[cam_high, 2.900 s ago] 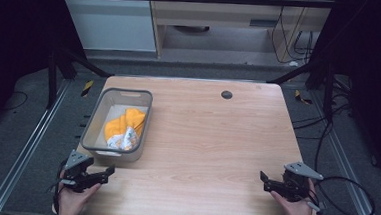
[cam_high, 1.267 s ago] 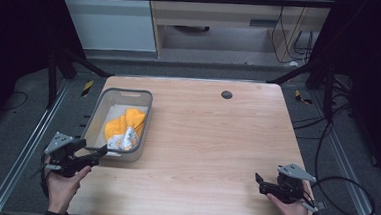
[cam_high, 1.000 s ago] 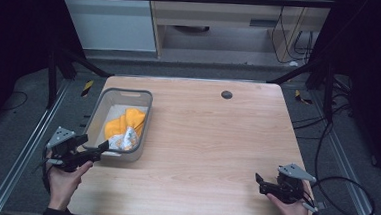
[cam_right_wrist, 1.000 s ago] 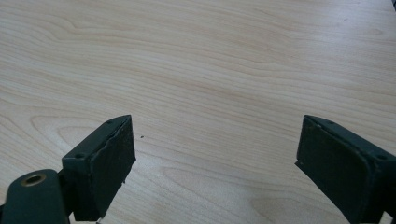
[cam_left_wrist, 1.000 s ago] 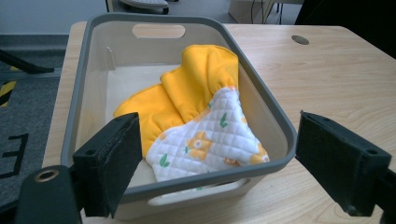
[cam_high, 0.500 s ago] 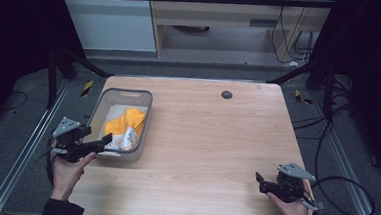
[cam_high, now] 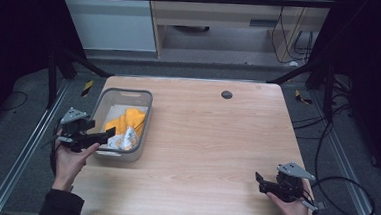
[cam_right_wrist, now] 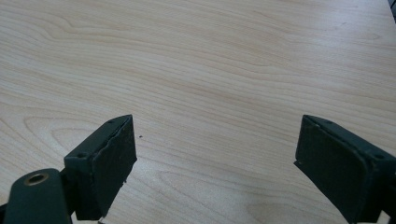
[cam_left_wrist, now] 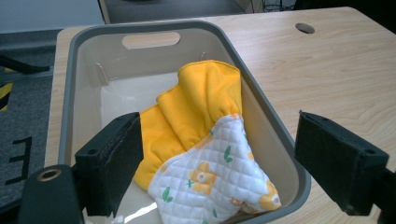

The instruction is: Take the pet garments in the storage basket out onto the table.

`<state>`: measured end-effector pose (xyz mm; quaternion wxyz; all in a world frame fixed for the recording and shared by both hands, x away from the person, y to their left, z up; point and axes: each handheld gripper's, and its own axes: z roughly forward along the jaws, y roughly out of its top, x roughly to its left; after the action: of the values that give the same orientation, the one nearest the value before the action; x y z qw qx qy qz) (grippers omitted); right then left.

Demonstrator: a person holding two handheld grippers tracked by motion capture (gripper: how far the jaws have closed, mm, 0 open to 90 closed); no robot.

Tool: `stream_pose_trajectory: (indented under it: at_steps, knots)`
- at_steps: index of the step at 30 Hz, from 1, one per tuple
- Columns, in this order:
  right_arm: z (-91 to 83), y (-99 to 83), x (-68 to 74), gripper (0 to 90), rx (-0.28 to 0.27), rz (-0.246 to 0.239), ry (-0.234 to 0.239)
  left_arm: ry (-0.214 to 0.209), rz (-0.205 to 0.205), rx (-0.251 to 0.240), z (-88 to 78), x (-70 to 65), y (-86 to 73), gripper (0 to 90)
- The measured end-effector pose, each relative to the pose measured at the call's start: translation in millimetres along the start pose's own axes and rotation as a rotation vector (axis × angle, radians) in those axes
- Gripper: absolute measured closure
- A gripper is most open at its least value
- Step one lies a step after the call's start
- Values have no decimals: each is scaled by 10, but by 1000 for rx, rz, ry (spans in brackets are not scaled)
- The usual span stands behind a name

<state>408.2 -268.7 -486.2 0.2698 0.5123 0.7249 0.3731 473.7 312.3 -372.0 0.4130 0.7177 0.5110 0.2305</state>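
At the left of the high view, my left gripper (cam_high: 108,132) sits at the near left rim of the grey rectangular plastic bin (cam_high: 144,115), its black jaws spread wide and holding nothing. In the left gripper view, one jaw hangs inside the bin (cam_left_wrist: 70,93) at lower left and the other outside its right wall at lower right, so that wall stands between them. The bin has smooth walls, rounded corners and a slot handle at the top of the frame. Inside lies a bunched cloth, plain yellow fabric joined to white quilted fabric with a flower print (cam_left_wrist: 205,144), leaning on the right wall at mid-frame.

The pale wood-grain table (cam_high: 216,139) has a small dark round hole (cam_high: 226,94) near its far edge.

At lower right, my right gripper (cam_high: 259,182) rests low over bare wood, jaws wide apart, gripping nothing.
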Motion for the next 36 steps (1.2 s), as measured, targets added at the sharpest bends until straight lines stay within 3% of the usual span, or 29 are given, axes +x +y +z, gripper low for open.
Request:
stream_pose_trajectory:
  at_steps: [13,20,36]
  knots:
    - [13,14,14,121,6,-11,8,5,21,59,145,-14,138,154]
    - [18,24,16,122,5,-13,10,-5,52,114,293,-73,189,178]
    - [31,26,19,122,16,-26,20,-10,81,230,517,-138,227,202]
